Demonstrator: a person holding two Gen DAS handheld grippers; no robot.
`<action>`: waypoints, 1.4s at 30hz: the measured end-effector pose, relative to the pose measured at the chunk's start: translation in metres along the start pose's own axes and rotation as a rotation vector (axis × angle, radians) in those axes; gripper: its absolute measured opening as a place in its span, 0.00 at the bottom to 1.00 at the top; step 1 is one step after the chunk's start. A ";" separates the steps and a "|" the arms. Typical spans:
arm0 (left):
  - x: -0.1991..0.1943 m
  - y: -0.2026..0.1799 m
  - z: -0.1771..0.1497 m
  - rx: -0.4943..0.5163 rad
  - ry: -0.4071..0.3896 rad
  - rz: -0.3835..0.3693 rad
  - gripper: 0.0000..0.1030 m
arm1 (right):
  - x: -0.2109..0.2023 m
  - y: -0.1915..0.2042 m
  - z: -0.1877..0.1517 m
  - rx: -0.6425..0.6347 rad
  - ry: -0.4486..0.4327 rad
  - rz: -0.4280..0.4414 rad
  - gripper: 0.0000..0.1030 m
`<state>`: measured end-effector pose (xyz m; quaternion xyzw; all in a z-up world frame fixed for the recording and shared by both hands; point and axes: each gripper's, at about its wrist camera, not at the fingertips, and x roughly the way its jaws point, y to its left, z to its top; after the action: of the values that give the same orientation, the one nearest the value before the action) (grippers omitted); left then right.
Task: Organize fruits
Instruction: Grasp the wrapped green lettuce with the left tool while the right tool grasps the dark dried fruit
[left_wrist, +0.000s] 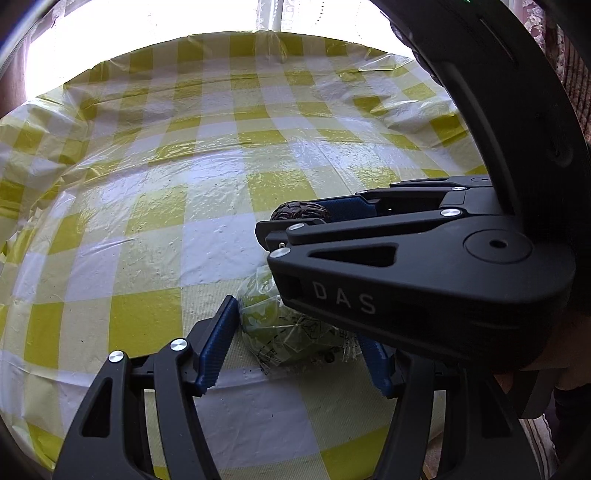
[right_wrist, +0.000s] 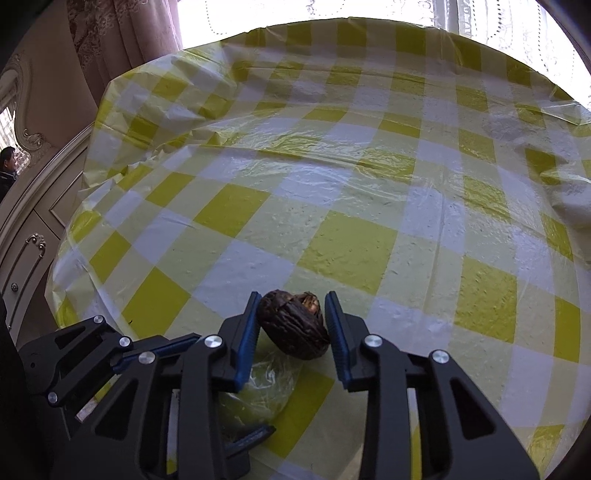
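A dark brown wrinkled fruit (right_wrist: 293, 325) sits between the blue pads of my right gripper (right_wrist: 293, 332), which is shut on it and holds it above the table. The same fruit (left_wrist: 299, 212) shows in the left wrist view, held by the right gripper (left_wrist: 295, 218), which crosses in front. A green fruit wrapped in clear plastic (left_wrist: 273, 328) lies on the tablecloth between the open fingers of my left gripper (left_wrist: 299, 350), not touching the pads. It shows dimly below the right gripper (right_wrist: 258, 391).
A yellow-and-white checked plastic tablecloth (left_wrist: 155, 192) covers the round table. A bright window with lace curtains is behind it. A cream cabinet (right_wrist: 33, 221) and a pink curtain stand at the left of the right wrist view.
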<state>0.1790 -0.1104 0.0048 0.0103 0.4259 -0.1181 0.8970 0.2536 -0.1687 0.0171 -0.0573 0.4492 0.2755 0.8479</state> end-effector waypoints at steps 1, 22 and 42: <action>0.000 0.000 0.000 0.000 0.000 0.001 0.58 | 0.000 0.000 0.000 0.000 -0.001 -0.005 0.34; -0.036 0.064 -0.018 -0.107 0.032 0.053 0.58 | -0.035 0.001 -0.054 0.147 -0.006 -0.106 0.31; -0.058 0.089 -0.054 -0.115 0.057 0.090 0.72 | -0.055 0.021 -0.085 0.166 -0.027 -0.248 0.61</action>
<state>0.1226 -0.0053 0.0073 -0.0190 0.4564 -0.0528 0.8880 0.1560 -0.2028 0.0133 -0.0383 0.4485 0.1315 0.8832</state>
